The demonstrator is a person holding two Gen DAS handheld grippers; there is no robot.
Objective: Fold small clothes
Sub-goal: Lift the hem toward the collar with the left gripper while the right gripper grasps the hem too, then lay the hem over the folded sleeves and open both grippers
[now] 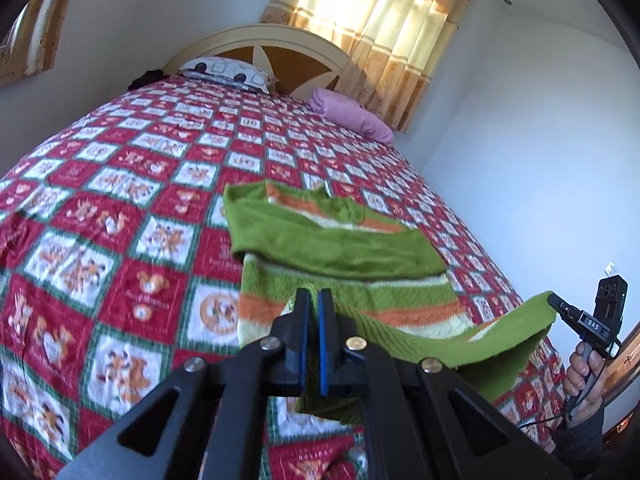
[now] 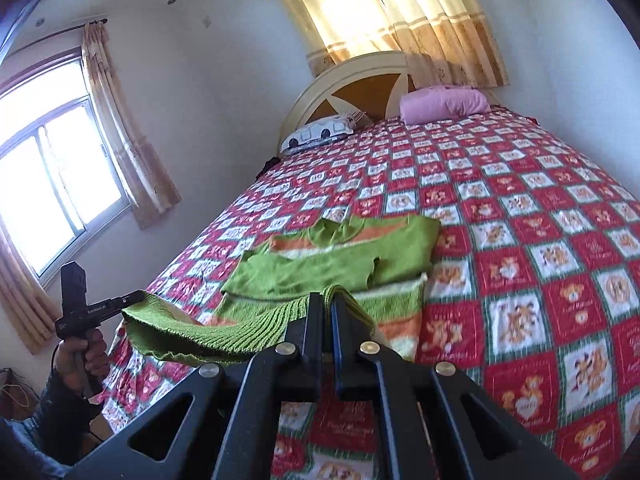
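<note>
A small green knit sweater (image 1: 344, 248) with orange and cream stripes lies on the bed, sleeves folded across its chest; it also shows in the right wrist view (image 2: 340, 264). My left gripper (image 1: 314, 300) is shut on one corner of the sweater's ribbed green hem and holds it above the bed. My right gripper (image 2: 330, 304) is shut on the other hem corner. The hem (image 1: 500, 344) hangs stretched between the two grippers. The right gripper shows in the left wrist view (image 1: 560, 304), the left gripper in the right wrist view (image 2: 132, 299).
The bed has a red, white and green checked quilt (image 1: 132, 208). A patterned pillow (image 1: 228, 70) and a pink pillow (image 1: 352, 116) lie by the headboard (image 1: 280, 40). A white wall (image 1: 540, 160) runs along the bed's right side. A window (image 2: 52, 184) is at left.
</note>
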